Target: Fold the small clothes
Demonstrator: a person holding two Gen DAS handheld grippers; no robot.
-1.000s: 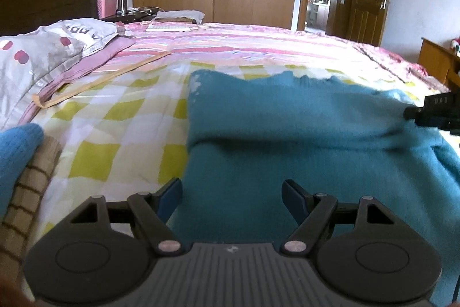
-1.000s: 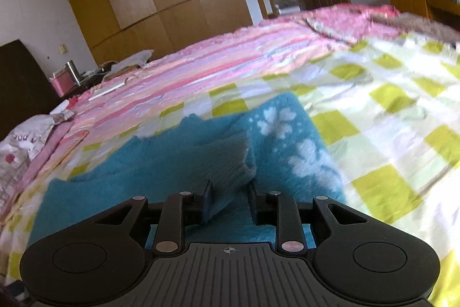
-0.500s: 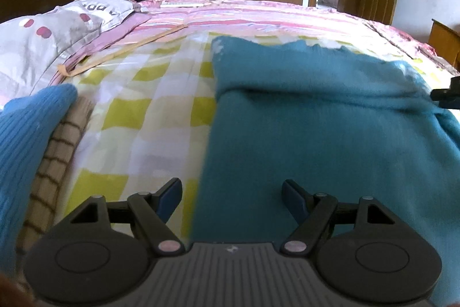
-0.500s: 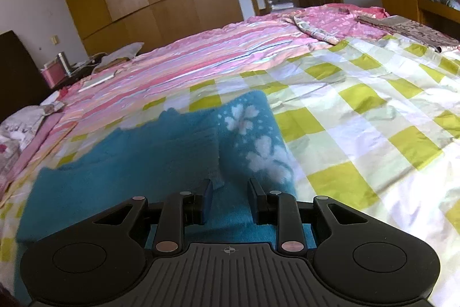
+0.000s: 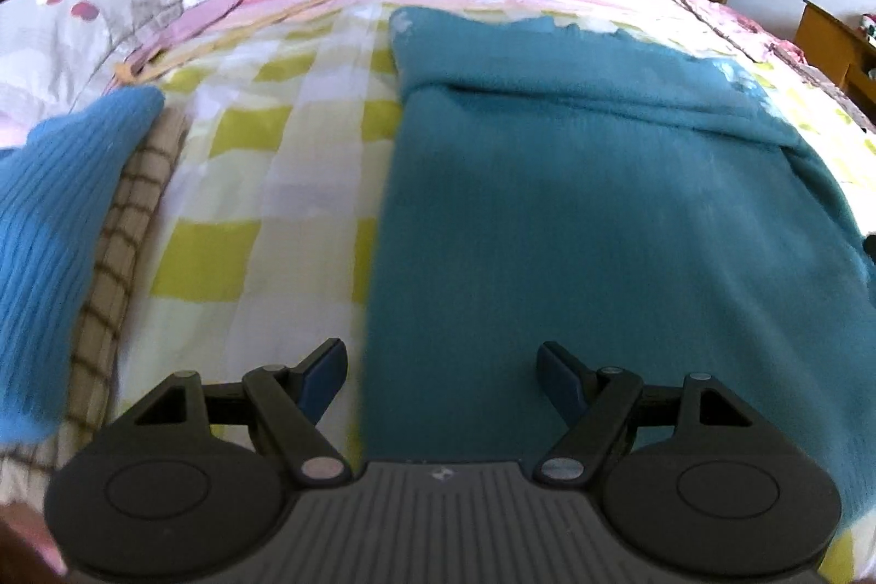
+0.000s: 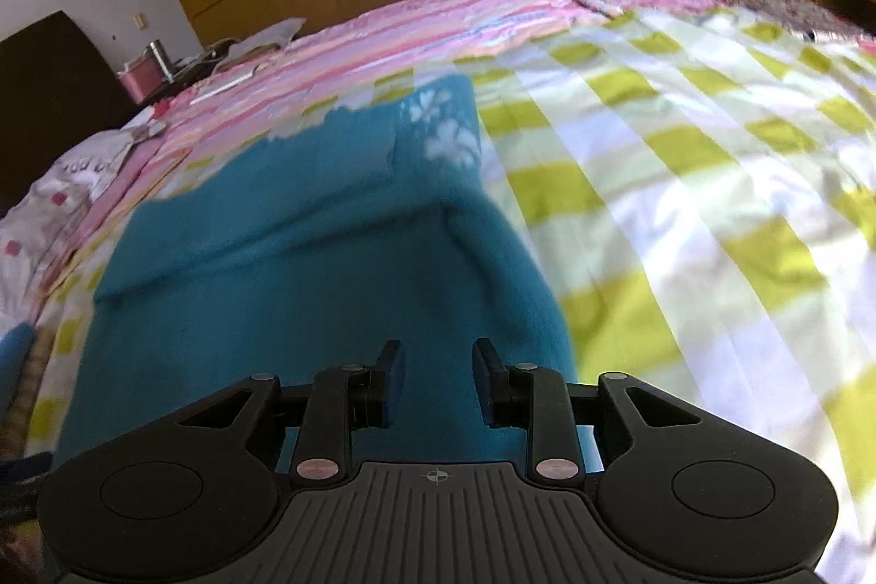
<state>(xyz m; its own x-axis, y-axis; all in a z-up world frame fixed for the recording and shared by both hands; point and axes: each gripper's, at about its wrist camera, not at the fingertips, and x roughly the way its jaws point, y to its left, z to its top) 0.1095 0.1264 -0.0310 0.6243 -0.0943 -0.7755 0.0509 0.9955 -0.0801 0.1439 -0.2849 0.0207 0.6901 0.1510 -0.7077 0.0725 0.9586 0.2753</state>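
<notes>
A teal knit sweater [image 5: 602, 212] lies flat on the checked bedsheet, its sleeve folded across the top. It also shows in the right wrist view [image 6: 284, 266], with white flower prints at its far corner. My left gripper [image 5: 441, 365] is open and empty above the sweater's near left edge. My right gripper [image 6: 435, 370] is open with a narrow gap, empty, above the sweater's near right part.
A folded blue knit [image 5: 60, 212] lies on a brown checked cloth [image 5: 126, 244] at the left. A spotted pillow [image 5: 82, 20] lies at the bed's far left. The yellow checked sheet [image 6: 684, 201] spreads to the right. Wardrobes and a doorway stand behind.
My right gripper let go of the folded sleeve, opened slightly and drew back. My left gripper drew back and rose; the sweater now lies flat.
</notes>
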